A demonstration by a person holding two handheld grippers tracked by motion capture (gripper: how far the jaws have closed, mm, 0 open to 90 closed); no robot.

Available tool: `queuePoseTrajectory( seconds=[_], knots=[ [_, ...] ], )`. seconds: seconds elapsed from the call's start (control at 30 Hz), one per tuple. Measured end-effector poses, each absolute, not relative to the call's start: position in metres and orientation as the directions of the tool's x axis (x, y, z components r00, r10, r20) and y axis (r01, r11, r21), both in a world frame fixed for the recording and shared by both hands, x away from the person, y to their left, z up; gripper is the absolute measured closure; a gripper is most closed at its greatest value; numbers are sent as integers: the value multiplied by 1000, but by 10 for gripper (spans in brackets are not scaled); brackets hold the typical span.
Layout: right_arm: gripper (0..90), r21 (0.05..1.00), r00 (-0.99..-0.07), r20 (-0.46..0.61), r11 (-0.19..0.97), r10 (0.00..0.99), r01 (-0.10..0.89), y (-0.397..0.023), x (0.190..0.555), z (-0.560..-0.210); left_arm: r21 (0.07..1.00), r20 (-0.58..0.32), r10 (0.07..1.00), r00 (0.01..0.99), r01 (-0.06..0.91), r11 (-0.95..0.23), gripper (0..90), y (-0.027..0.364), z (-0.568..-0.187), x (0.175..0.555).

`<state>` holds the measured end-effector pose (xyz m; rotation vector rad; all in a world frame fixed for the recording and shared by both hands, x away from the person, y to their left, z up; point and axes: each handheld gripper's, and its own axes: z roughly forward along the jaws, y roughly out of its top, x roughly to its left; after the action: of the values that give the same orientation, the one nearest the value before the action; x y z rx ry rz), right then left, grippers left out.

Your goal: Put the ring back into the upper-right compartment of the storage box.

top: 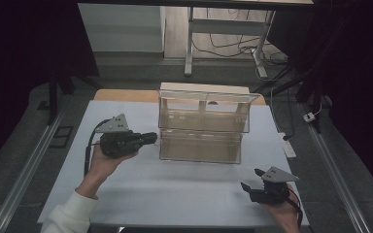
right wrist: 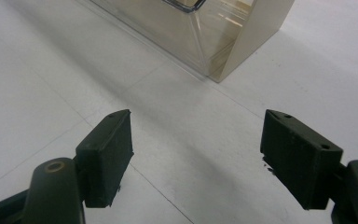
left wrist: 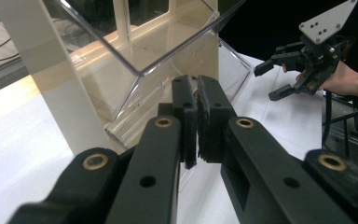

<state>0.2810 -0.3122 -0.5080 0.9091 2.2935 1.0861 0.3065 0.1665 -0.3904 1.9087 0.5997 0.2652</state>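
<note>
Item: clear 2-tier bin unit (top: 203, 127), cream-coloured end panels, transparent walls, 2 open-topped compartments stacked and stepped.
Location: centre of the white surface (top: 184, 189), toward its far half. Upright, square to the person. Both compartments look empty as far as the high view shows.

Left claw (top: 151, 138): held level at the unit's left end, tips pointing at the seam between upper and lower tier. Jaws pressed together, nothing visible between the pads (left wrist: 206, 119) in the left gripper view. Whether the tips touch the unit's wall cannot be told; they are just beside it.

Right claw (top: 252, 178): low over the surface at the near right, well apart from the unit. Jaws spread wide, nothing between them; the right gripper view looks past them at bare surface and the unit's near corner (right wrist: 223, 56).

Progress, judged: early. No object has been placed in or taken from either tier, and no loose items lie on the surface. The work in hand appears to be the left claw's approach to the unit's side, perhaps to push or steady it.

Outstanding: contact with the unit, any shifting of it, and any part for the right claw.
</note>
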Motion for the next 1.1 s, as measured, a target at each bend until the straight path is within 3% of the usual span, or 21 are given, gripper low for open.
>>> queuePoseTrajectory(
  seconds=[1.1],
  knots=[
    [250,796,-684,-111,477,721,373,-312,281,-509,918,-74,477,876,246,-310,861,119,-373,321]
  ],
)
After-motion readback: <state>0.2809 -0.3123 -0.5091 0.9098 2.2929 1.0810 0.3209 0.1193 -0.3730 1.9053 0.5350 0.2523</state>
